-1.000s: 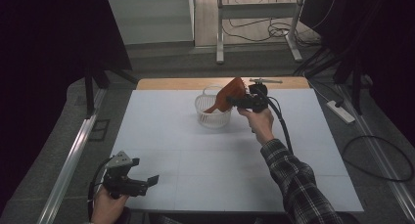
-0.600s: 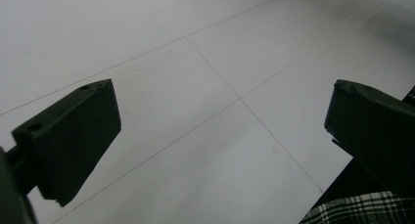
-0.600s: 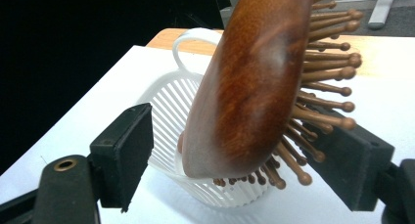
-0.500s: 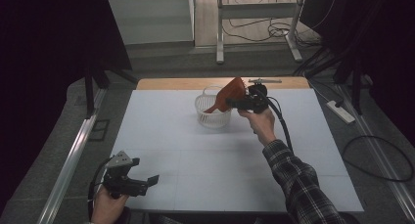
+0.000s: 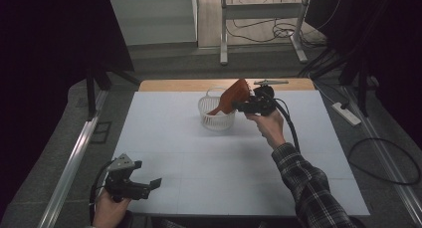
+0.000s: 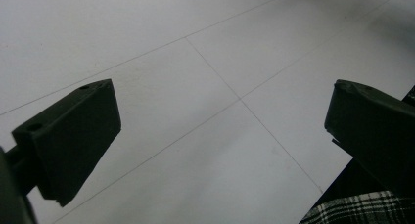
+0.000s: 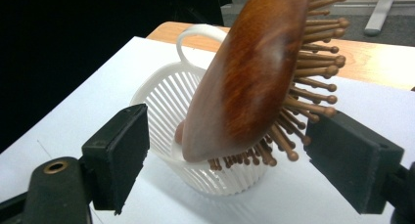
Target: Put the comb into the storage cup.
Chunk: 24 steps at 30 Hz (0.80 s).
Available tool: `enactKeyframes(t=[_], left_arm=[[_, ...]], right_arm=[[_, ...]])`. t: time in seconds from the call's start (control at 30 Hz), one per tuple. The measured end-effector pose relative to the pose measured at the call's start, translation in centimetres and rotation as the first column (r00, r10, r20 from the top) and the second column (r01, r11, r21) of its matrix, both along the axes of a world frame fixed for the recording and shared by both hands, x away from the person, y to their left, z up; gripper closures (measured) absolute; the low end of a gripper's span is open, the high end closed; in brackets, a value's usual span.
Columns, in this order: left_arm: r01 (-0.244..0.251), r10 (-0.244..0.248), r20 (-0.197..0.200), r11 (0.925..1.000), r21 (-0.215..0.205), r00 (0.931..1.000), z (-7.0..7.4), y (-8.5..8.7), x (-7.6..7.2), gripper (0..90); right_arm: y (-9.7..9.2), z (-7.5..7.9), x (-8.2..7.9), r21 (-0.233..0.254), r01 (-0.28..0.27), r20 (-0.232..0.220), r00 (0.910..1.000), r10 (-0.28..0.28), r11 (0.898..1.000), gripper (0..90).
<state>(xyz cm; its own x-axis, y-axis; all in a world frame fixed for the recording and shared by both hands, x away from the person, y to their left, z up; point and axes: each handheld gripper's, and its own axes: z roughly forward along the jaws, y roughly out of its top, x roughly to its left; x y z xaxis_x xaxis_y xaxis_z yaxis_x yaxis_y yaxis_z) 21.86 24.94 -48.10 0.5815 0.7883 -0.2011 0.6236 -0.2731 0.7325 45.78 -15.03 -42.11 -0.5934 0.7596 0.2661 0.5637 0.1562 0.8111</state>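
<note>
Two tongs are at work over the white worktop (image 5: 209,158). The right tongs (image 7: 225,150) have just been opening; their pads stand clear of the wooden hairbrush (image 7: 254,72), which leans tilted, handle down, in the white slatted basket (image 7: 166,92). The left tongs (image 6: 220,131) hang wide open and empty near the worktop's front left corner.

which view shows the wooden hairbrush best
The right gripper view: the hairbrush looms close, its polished back and pins clear, handle down in the white basket. The high view shows it small and far, leaning in the basket. The left gripper view looks at bare table.
</note>
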Motion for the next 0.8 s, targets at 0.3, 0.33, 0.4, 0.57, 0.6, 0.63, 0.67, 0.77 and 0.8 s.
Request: enactKeyframes(t=[0.3,0.33,0.4,0.57,0.6,0.63,0.67,0.77,0.8], left_arm=[[-0.001,0.001,0.001,1.0000,-0.002,1.0000,0.0,0.0,0.0,0.0],[-0.001,0.001,0.001,1.0000,-0.002,1.0000,0.0,0.0,0.0,0.0],[0.000,0.000,0.001,1.0000,-0.002,1.0000,0.0,0.0,0.0,0.0],[0.001,-0.001,0.000,1.0000,-0.001,1.0000,0.0,0.1,0.0,0.0],[0.001,-0.001,0.000,1.0000,-0.001,1.0000,0.0,0.1,0.0,0.0],[0.001,-0.001,0.000,1.0000,-0.001,1.0000,0.0,0.1,0.0,0.0],[0.001,-0.001,0.000,1.0000,-0.001,1.0000,0.0,0.1,0.0,0.0],[0.001,-0.001,0.000,1.0000,-0.001,1.0000,0.0,0.1,0.0,0.0],[0.001,-0.001,0.000,1.0000,-0.001,1.0000,0.0,0.1,0.0,0.0]], right_arm=[[-0.1,0.0,-0.5,-0.032,-0.031,-0.008,0.9995,0.031,0.999,14.2],[-0.1,0.0,-0.5,-0.034,-0.035,-0.011,0.9993,0.035,0.999,14.1],[-0.3,0.0,-0.7,-0.031,-0.042,-0.010,0.9991,0.042,0.999,13.8],[-0.6,0.1,-1.0,-0.021,-0.054,-0.009,0.9985,0.054,0.998,12.6],[-0.7,0.2,-1.1,-0.020,-0.056,-0.008,0.9984,0.056,0.998,12.2],[-0.8,0.2,-1.2,-0.025,-0.061,-0.008,0.9981,0.060,0.998,11.4],[-0.8,0.2,-1.3,-0.023,-0.062,-0.008,0.9981,0.061,0.998,10.9],[-0.9,0.3,-1.6,-0.047,-0.079,-0.004,0.9969,0.079,0.996,7.9],[-0.9,0.3,-1.8,-0.056,-0.084,-0.002,0.9965,0.084,0.995,7.2]])
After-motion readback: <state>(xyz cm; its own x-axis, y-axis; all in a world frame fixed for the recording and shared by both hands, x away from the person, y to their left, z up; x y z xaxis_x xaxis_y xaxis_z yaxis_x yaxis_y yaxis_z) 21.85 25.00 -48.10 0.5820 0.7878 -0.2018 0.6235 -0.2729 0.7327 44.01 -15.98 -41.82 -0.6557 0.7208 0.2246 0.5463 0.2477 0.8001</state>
